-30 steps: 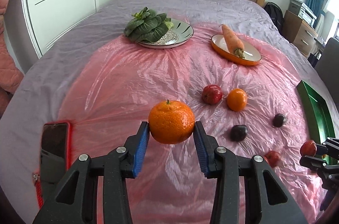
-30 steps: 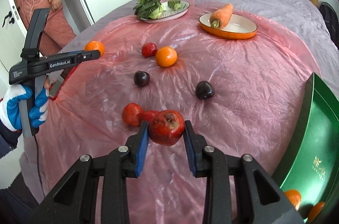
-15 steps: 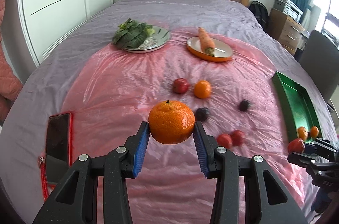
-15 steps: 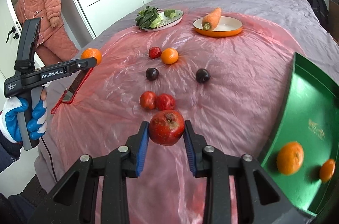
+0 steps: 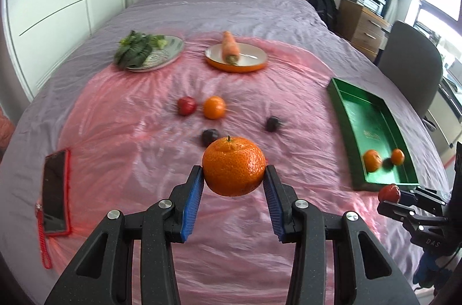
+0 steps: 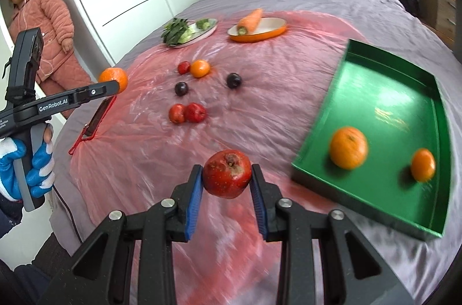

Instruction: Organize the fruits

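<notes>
Both your grippers have drawn back and swung toward the green tray [image 6: 384, 91] since a second ago, each with its fruit still pinched.

Your left gripper [image 5: 233, 191] stays clenched on the big mandarin [image 5: 233, 166], stem up and dimpled, held above the pink sheet [image 5: 124, 137]; your right gripper [image 6: 227, 185] grips a red pomegranate [image 6: 227, 173], scarred at its crown, just short of the tray's near edge; more of the tray now shows, with two oranges [image 6: 348, 147] inside; two plums [image 6: 234, 80], an orange and three red fruits lie on the sheet.
</notes>
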